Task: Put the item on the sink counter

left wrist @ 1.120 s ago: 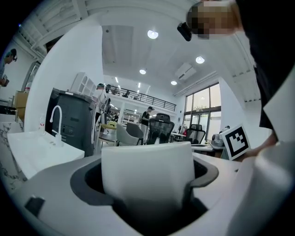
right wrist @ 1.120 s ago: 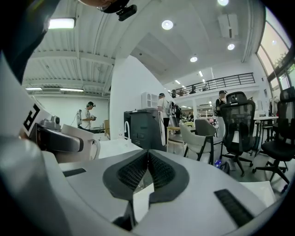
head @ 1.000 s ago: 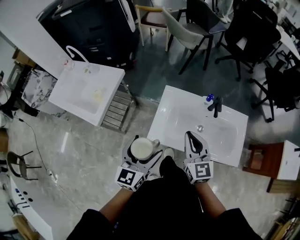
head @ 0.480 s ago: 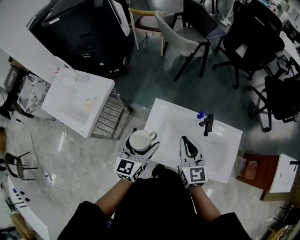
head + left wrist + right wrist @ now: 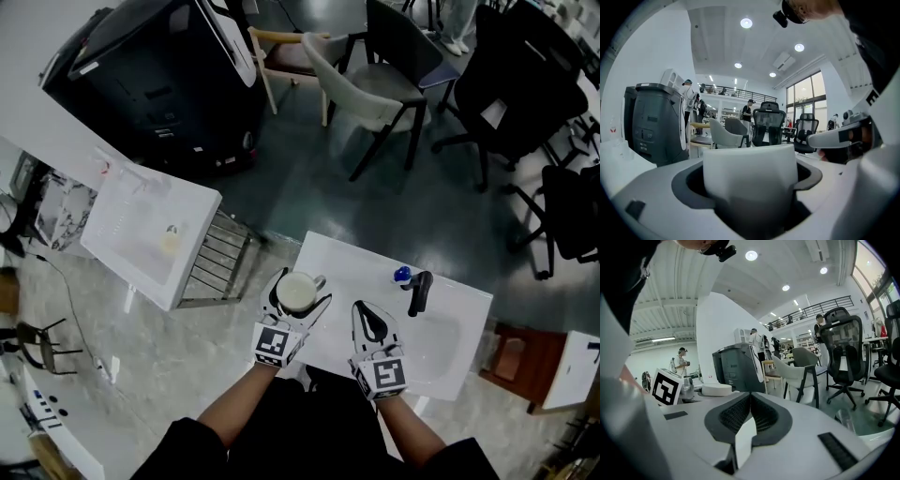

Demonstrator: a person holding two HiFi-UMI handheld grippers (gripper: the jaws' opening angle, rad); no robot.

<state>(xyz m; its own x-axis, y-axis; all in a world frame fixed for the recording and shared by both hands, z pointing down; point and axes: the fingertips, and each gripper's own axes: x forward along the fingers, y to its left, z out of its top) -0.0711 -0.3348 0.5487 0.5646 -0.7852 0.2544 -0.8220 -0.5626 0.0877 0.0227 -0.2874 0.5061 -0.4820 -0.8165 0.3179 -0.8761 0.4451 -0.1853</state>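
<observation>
A white mug (image 5: pixel 298 292) with its handle to the right is held upright in my left gripper (image 5: pixel 297 285), which is shut on it. The mug hangs over the near left part of the white sink counter (image 5: pixel 339 259). In the left gripper view the mug (image 5: pixel 750 176) fills the space between the jaws. My right gripper (image 5: pixel 362 309) is shut on nothing, just right of the mug, over the counter's front edge; its pads (image 5: pixel 740 416) meet. A black faucet (image 5: pixel 419 292) and a blue knob (image 5: pixel 401 275) stand at the counter's back.
A second white sink unit (image 5: pixel 141 234) stands to the left with a metal rack beside it. Behind are a large black machine (image 5: pixel 159 84), a grey chair (image 5: pixel 361 80) and black office chairs (image 5: pixel 511 84). A brown stool (image 5: pixel 511 349) sits right of the counter.
Both grippers have moved forward relative to the sink counter. The mug was over the floor left of the counter; it is now above the counter's near left part. The right gripper stays shut.
</observation>
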